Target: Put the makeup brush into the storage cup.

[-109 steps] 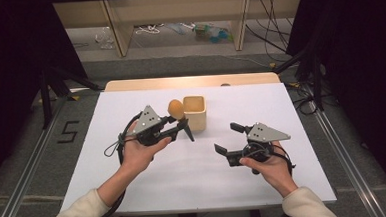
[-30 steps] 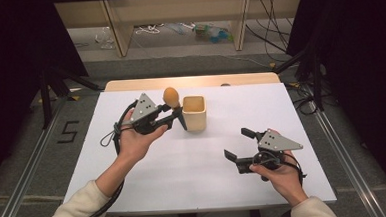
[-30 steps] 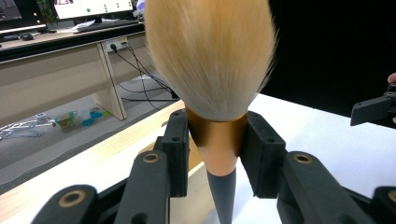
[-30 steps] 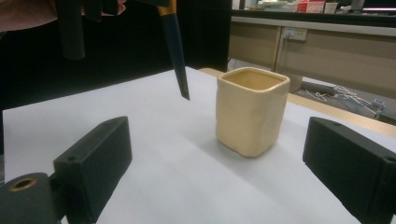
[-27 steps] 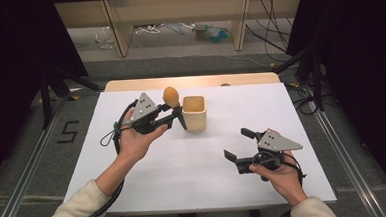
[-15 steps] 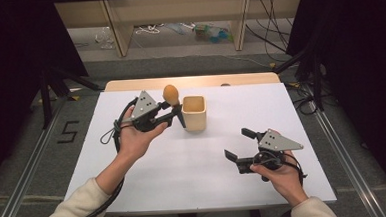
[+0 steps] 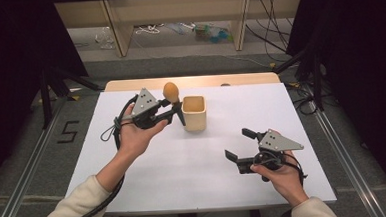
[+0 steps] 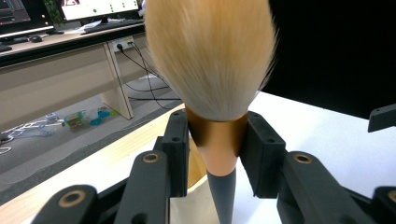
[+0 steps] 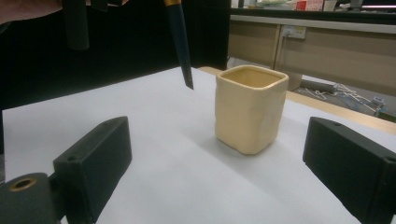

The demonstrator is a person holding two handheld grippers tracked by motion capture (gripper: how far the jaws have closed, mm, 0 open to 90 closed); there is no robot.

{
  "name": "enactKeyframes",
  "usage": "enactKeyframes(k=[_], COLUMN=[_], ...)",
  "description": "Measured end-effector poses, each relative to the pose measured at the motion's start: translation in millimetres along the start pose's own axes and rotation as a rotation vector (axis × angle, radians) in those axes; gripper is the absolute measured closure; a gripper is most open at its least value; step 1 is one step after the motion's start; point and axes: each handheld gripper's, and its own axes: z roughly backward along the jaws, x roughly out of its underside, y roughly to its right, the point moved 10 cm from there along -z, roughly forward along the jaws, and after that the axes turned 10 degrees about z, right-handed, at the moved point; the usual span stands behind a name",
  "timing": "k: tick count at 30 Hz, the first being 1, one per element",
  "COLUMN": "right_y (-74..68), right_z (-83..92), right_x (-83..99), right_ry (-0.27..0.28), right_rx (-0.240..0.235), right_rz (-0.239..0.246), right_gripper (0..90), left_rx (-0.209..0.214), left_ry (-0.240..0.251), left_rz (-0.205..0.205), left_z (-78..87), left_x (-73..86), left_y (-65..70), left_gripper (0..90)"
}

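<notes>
A makeup brush [image 7: 170, 91] with a fluffy tan head and a copper ferrule stands bristles-up in my left gripper [image 7: 173, 107], held above the table just left of the cream square cup [image 7: 195, 113]. In the left gripper view the jaws are shut on the brush's ferrule [image 8: 217, 140], and its dark handle points down. My right gripper [image 7: 237, 144] rests low near the table's right front, open and holding nothing, and faces the cup [image 9: 250, 109]. The brush's dark handle tip [image 9: 181, 46] hangs left of the cup in the right gripper view.
The white table [image 7: 184, 164] has a wooden strip [image 7: 129, 85] along its far edge. Beyond it stands a wooden desk [image 7: 176, 9], with cables and clutter on the floor beneath. Dark curtains hang at both sides.
Since the oldest frame my left gripper has carried the brush a little farther back and left beside the cup, and my right gripper has shifted right and nearer. Over the last second nothing moved.
</notes>
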Motion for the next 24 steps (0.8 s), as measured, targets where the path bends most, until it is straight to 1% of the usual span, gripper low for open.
enactKeyframes(k=[9, 12, 13, 17, 22, 24], right_y=[-0.1, -0.1, 0.0, -0.2, -0.3, -0.3], right_z=[0.1, 0.1, 0.0, 0.0, -0.1, 0.0], right_x=[0.1, 0.1, -0.1, 0.2, 0.3, 0.5], right_ry=[0.000, 0.000, 0.002, -0.001, -0.001, -0.003], right_rx=[-0.001, -0.001, 0.000, -0.001, -0.003, -0.003], right_rz=[0.001, 0.000, -0.001, 0.000, -0.001, -0.001], right_gripper=[8.7, 8.7, 8.7, 8.7, 8.8, 8.7], left_rx=[-0.002, -0.001, 0.000, -0.003, -0.012, -0.006], left_ry=[0.003, 0.010, 0.015, 0.009, 0.013, 0.014], left_rz=[-0.016, -0.014, -0.033, -0.034, -0.041, -0.032], left_z=[-1.0, -1.3, -1.8, -1.8, -2.3, -2.9], left_x=[-6.3, -8.6, -10.4, -11.2, -13.5, -14.2], left_y=[-1.2, -1.1, -2.1, -2.5, -4.3, -3.8], left_gripper=[64.8, 64.8, 64.9, 64.8, 64.9, 64.9])
